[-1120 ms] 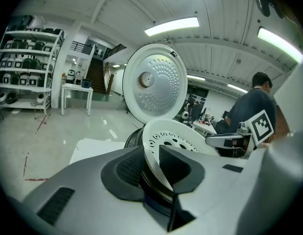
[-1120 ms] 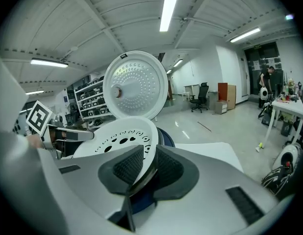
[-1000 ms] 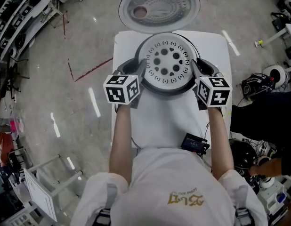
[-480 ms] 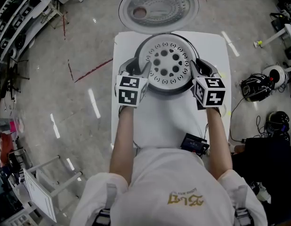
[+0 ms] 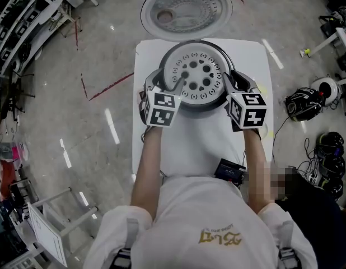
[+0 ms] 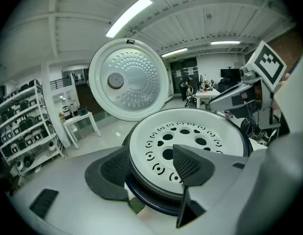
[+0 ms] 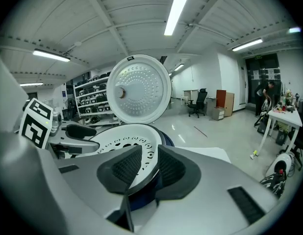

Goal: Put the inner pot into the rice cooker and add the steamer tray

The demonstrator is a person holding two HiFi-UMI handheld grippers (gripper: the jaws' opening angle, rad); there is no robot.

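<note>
The white perforated steamer tray sits level on top of the dark rice cooker, whose lid stands open behind it. My left gripper is at the tray's left edge. In the left gripper view its jaws are opening wide, one outside the rim and one over the tray, and neither pad presses on it. My right gripper is at the tray's right edge. Its jaws are opening too, straddling the thin rim of the tray with a small gap.
The cooker stands at the far end of a white table. A small black device lies at the table's near right corner. Helmets and cables lie on the floor to the right, and shelving stands at the left.
My left gripper has rolled and its jaws have spread off the tray's rim. The right gripper has stayed in place. The tray has not moved.
</note>
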